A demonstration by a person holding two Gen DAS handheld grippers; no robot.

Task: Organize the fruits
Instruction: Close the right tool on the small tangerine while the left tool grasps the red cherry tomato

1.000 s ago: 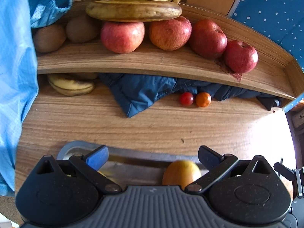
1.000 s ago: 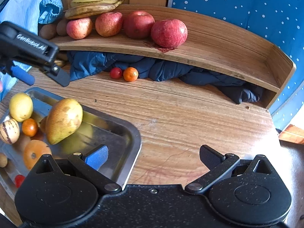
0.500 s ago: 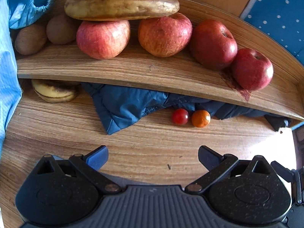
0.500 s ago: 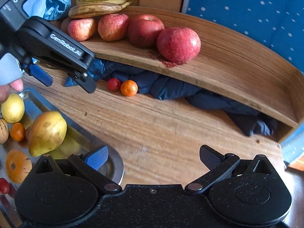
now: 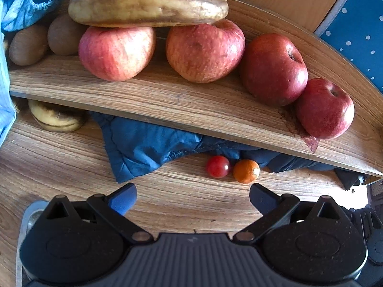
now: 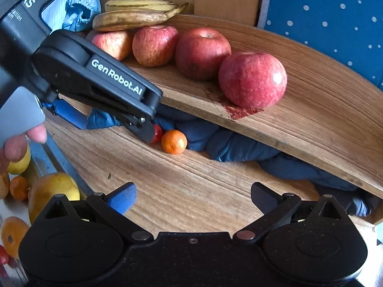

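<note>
Several red apples (image 5: 205,52) line the curved wooden shelf (image 5: 191,105), with bananas (image 5: 148,6) stacked over them and kiwis (image 5: 28,44) at the left. On the table below lie a cherry tomato (image 5: 218,166) and a small orange (image 5: 246,171), just ahead of my open, empty left gripper (image 5: 192,198). In the right wrist view the left gripper (image 6: 115,129) hovers low over the table, one finger partly covering the tomato (image 6: 157,132) beside the small orange (image 6: 174,141). My right gripper (image 6: 192,197) is open and empty, farther back.
A metal tray (image 6: 64,165) at the left holds a pear (image 6: 52,191), a lemon (image 6: 20,160) and an orange (image 6: 13,234). Dark blue cloth (image 5: 148,148) is bunched under the shelf. A spotted banana (image 5: 56,118) lies under the shelf's left end.
Both grippers moved forward, away from the tray and closer to the shelf. The left one now reaches the tomato and small orange. Both stayed open.
</note>
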